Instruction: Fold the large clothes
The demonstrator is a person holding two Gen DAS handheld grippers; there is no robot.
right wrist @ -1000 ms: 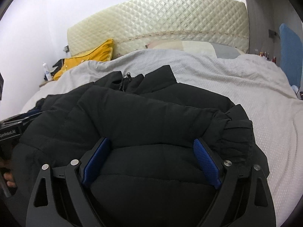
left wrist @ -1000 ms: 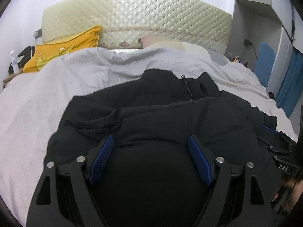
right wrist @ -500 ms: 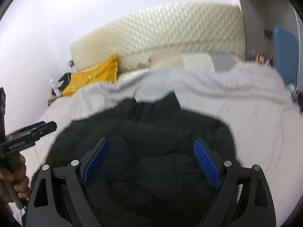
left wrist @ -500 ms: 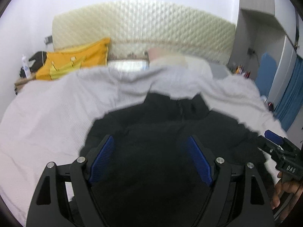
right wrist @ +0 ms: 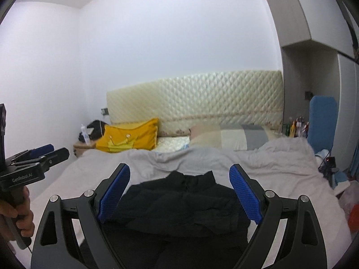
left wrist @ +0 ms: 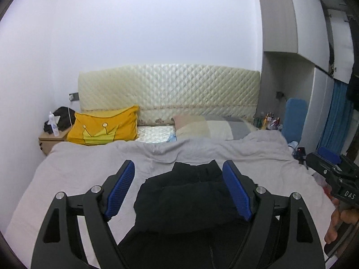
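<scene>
A black padded jacket (left wrist: 186,197) lies folded into a compact bundle on the grey bedspread (left wrist: 78,170), collar toward the headboard. It also shows in the right wrist view (right wrist: 184,204). My left gripper (left wrist: 179,190) is open and empty, held above and back from the jacket. My right gripper (right wrist: 179,192) is open and empty, likewise held back over the jacket's near side. The right gripper's body shows at the right edge of the left wrist view (left wrist: 332,170). The left gripper's body shows at the left edge of the right wrist view (right wrist: 33,161).
A yellow crown pillow (left wrist: 103,130) and a striped pillow (left wrist: 211,125) lie against the quilted cream headboard (left wrist: 170,89). A bedside table (left wrist: 51,141) with a bottle stands at left. A blue board (left wrist: 294,116) and shelves with bottles stand at right.
Both grippers have pulled up and back from the jacket. The view has tilted upward, so the jacket looks smaller and the wall and headboard fill more of the frames.
</scene>
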